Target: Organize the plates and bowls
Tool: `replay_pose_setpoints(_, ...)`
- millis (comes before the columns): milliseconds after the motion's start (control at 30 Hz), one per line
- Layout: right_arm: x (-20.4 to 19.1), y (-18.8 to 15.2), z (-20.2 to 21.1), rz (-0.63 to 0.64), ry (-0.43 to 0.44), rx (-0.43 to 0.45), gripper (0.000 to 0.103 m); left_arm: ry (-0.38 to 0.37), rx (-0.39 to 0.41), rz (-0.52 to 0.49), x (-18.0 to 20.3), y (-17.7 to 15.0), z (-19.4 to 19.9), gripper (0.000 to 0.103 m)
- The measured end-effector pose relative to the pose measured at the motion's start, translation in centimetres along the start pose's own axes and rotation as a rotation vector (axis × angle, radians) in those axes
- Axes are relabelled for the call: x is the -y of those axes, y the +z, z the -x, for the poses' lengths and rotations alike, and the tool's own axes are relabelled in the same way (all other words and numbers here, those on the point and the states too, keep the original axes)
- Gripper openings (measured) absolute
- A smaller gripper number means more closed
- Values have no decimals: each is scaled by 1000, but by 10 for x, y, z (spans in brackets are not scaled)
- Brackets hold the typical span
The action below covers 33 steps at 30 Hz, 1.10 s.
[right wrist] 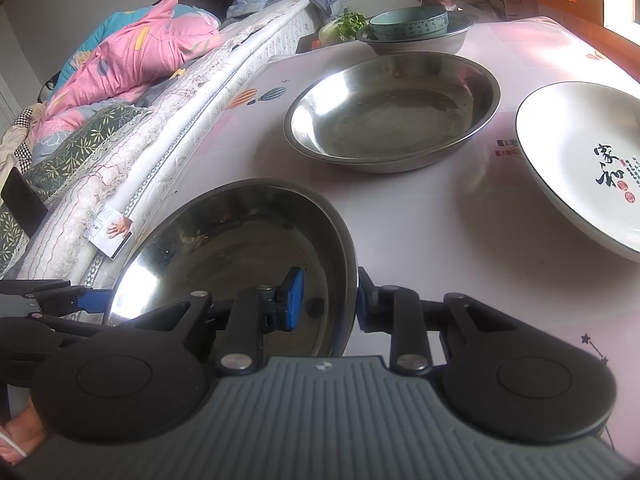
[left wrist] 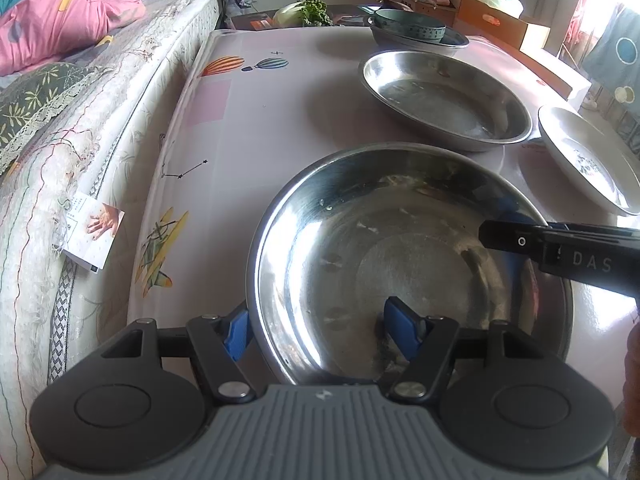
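A steel bowl (left wrist: 400, 256) sits nearest on the table; it also shows in the right wrist view (right wrist: 248, 248). My left gripper (left wrist: 320, 328) is open and straddles the bowl's near-left rim, one blue pad outside, one inside. My right gripper (right wrist: 328, 300) is open and straddles the bowl's right rim; it also reaches in from the right in the left wrist view (left wrist: 560, 248). A second steel bowl (left wrist: 444, 96) (right wrist: 392, 112) lies beyond. A white plate with black characters (right wrist: 588, 160) (left wrist: 588, 156) lies to the right. A teal bowl (right wrist: 408, 24) sits inside a grey basin (right wrist: 416, 40) at the back.
The table (left wrist: 248, 128) has a pink cloth with balloon prints. A bed with a white mattress edge (left wrist: 100, 128) and pink quilt (right wrist: 132, 52) runs along its left side. Greens (left wrist: 308, 12) and cardboard boxes (left wrist: 492, 20) stand behind the table.
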State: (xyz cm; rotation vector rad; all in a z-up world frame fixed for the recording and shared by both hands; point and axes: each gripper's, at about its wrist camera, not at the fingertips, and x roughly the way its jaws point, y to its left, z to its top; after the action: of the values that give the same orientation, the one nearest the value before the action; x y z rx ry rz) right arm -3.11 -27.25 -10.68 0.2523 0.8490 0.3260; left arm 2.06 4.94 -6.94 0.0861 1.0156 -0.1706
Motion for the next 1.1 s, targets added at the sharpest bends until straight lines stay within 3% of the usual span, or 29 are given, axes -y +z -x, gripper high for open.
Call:
replay_pose_setpoints(600,0,1,2,-8,-5,10,26,-15,11,13,-1,0,3,68)
replay_pose_setpoints(1100,0,-9,8,26,-14,10,24,-18,47,-15,-4,-11,5,59)
